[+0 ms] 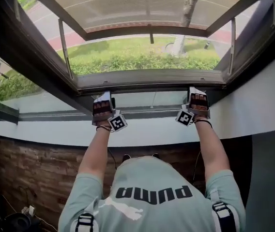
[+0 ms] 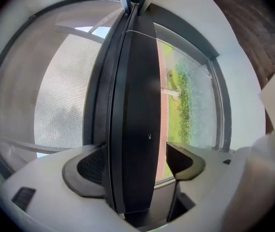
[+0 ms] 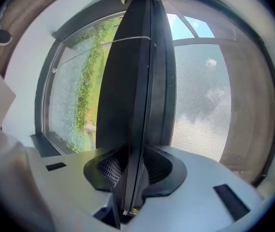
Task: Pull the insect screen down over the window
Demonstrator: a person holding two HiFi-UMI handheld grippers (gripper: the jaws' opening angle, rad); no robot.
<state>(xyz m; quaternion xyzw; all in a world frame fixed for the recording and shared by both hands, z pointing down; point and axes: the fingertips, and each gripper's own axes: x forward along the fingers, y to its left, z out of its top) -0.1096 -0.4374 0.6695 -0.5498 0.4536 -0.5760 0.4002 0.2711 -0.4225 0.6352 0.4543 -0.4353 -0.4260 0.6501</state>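
Observation:
The insect screen's dark bottom bar [image 1: 149,79] runs across the window just above the lower frame, with grey mesh [image 1: 137,8] stretching up behind it. My left gripper [image 1: 103,100] straddles the bar [image 2: 137,95]. Its left pad [image 2: 86,170] lies against the bar, while daylight shows between the bar and the right pad [image 2: 186,161], so this gripper [image 2: 136,166] is open. My right gripper [image 1: 198,96] is at the bar's right part. There both pads close on the bar's thin edge [image 3: 132,81], and the gripper [image 3: 135,170] is shut on it.
A white sill [image 1: 142,129] curves below the window, above a brick wall [image 1: 40,168]. A thin cord [image 1: 153,100] hangs at the middle of the bar. Dark window side frames [image 1: 40,57] slope in on both sides. Outside are grass and a tree trunk [image 1: 188,8].

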